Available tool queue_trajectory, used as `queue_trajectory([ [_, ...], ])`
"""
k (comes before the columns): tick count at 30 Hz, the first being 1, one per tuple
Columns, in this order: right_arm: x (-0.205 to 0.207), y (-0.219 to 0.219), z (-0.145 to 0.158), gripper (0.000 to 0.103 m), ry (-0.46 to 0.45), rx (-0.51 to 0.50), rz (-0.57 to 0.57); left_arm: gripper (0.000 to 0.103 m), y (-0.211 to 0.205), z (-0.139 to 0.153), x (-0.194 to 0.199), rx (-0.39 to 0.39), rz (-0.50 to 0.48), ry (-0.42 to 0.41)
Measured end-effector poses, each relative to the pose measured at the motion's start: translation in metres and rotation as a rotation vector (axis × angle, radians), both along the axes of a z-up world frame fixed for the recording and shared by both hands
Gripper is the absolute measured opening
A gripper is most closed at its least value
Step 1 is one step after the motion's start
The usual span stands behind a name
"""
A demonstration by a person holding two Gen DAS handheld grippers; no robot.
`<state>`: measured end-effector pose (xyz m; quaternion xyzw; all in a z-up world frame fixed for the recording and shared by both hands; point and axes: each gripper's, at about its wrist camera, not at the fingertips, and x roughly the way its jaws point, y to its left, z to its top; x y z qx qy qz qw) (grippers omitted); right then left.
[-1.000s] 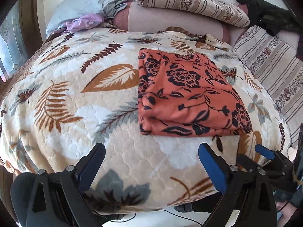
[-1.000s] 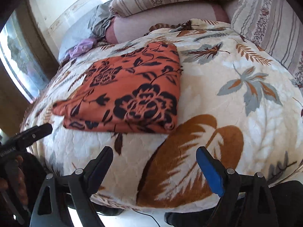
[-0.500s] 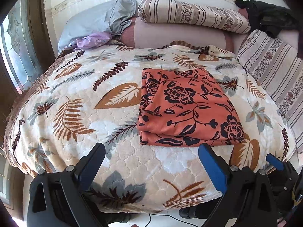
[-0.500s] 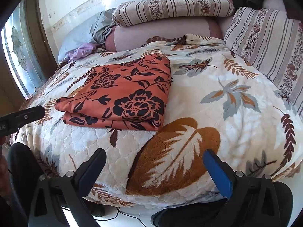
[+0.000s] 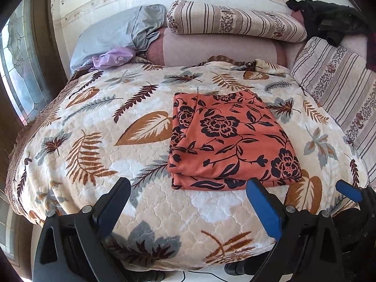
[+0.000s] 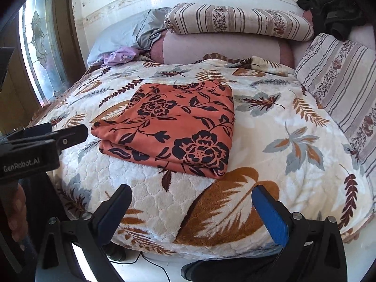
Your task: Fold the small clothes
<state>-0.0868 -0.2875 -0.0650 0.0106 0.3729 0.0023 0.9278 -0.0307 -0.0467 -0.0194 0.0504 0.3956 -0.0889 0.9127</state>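
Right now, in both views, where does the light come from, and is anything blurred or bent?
Left wrist view: daylight enters the window; the blanket bulges from fisheye distortion. Right wrist view: the window glares, the orange floral cloth stays sharp, corners are black.

Bed point(image 5: 77, 164) carrying everything in view. Quilted leaf-print blanket point(image 5: 164, 211) covering mattress, hanging over near edge. Folded orange garment with dark floral print point(image 5: 230, 141) lying flat on blanket, right of centre in left wrist view, fold edges facing near side. Pink bolster point(image 5: 218, 49) lying across head end, striped pillow point(image 5: 235, 21) resting on top of it. Grey-blue pillow point(image 5: 112, 35) and small lilac cloth point(image 5: 112, 57) lying at far left corner. Striped cushion point(image 5: 336, 89) leaning along right side. Dark clothing point(image 5: 329, 21) piling at far right corner.
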Motion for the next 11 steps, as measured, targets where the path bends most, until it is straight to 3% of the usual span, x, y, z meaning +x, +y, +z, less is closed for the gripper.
queue_trajectory([
  [11, 0.028, -0.001, 0.005, 0.103, 0.024, -0.026, 0.015, 0.099, -0.008, 0.004, 0.018, -0.024, -0.024, -0.029],
])
